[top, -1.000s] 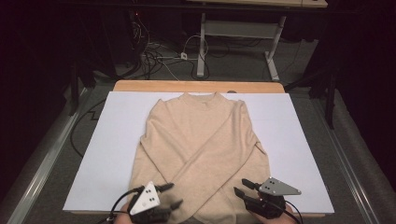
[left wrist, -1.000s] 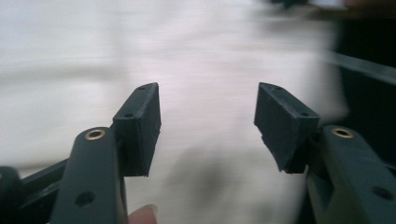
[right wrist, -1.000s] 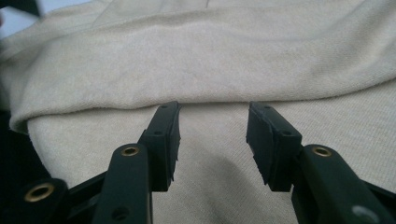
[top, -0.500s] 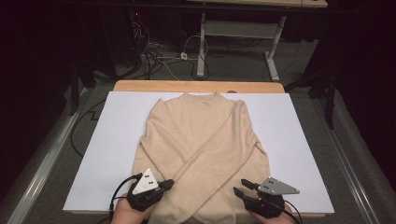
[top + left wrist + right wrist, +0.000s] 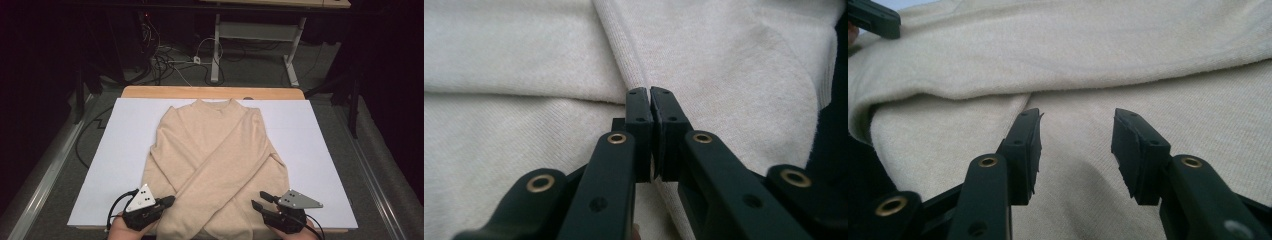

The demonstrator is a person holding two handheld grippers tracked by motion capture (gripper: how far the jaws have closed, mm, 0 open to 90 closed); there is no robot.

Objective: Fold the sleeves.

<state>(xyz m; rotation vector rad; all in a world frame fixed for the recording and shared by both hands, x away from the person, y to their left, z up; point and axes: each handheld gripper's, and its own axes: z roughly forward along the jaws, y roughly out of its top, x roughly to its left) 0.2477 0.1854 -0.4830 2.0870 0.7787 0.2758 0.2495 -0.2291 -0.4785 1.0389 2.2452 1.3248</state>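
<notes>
A cream sweater lies flat on the white sheet, its sleeves crossed over its front. My left gripper rests at the sweater's lower left. In the left gripper view its jaws are pressed together where a ribbed fold of the sweater runs in between the pads. My right gripper sits at the lower right, pointing over the hem. Its jaws stand apart just above the sweater, with nothing pinched. The left gripper's jaw shows at the top left of the right gripper view.
The sheet covers a wooden table whose far edge shows beyond the collar. Bare sheet lies on both sides of the sweater. Cables and a white desk frame are on the floor behind. A metal rail runs along the left.
The left gripper's jaws were open a second ago and are now shut; it has slid slightly in toward the sweater's lower left edge. The right gripper has stayed put.
</notes>
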